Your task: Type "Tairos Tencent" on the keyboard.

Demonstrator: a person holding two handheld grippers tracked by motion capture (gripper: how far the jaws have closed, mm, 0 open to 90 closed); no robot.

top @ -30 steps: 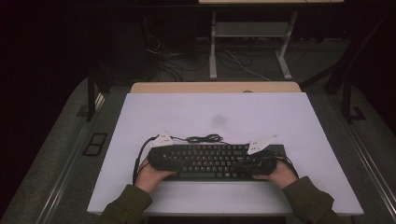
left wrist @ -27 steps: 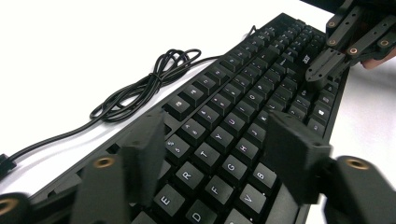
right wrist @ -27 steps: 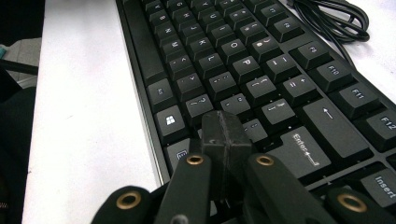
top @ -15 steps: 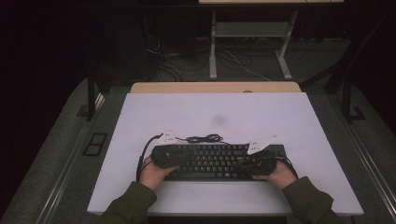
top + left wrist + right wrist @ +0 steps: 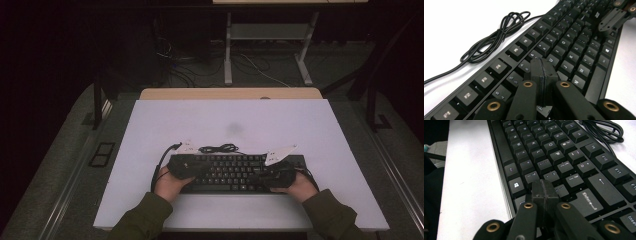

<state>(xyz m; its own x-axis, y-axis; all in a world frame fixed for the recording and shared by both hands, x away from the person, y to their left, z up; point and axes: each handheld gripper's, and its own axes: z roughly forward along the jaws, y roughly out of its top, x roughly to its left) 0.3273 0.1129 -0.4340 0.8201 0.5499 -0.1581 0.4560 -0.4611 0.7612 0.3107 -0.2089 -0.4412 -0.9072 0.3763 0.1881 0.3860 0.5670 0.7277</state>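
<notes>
From the high view we see a black keyboard (image 5: 235, 172) lying near the front edge of a white worktop (image 5: 230, 120). Our left gripper (image 5: 184, 166) rests over the keyboard's left end and our right gripper (image 5: 272, 176) over its right end. A bundled black cable (image 5: 218, 148) lies on the worktop just behind the keyboard.

In the left gripper view, the left gripper (image 5: 541, 72) has its jaws pressed together with nothing between them, hovering low over the keyboard (image 5: 564, 42). The cable (image 5: 491, 38) lies coiled beside the function keys, and the right gripper (image 5: 615, 16) sits farther along.

In the right gripper view, the right gripper (image 5: 544, 192) also has its jaws closed and empty, above the keys beside Enter on the keyboard (image 5: 554, 152). The cable (image 5: 604, 130) lies beyond the keys.
</notes>
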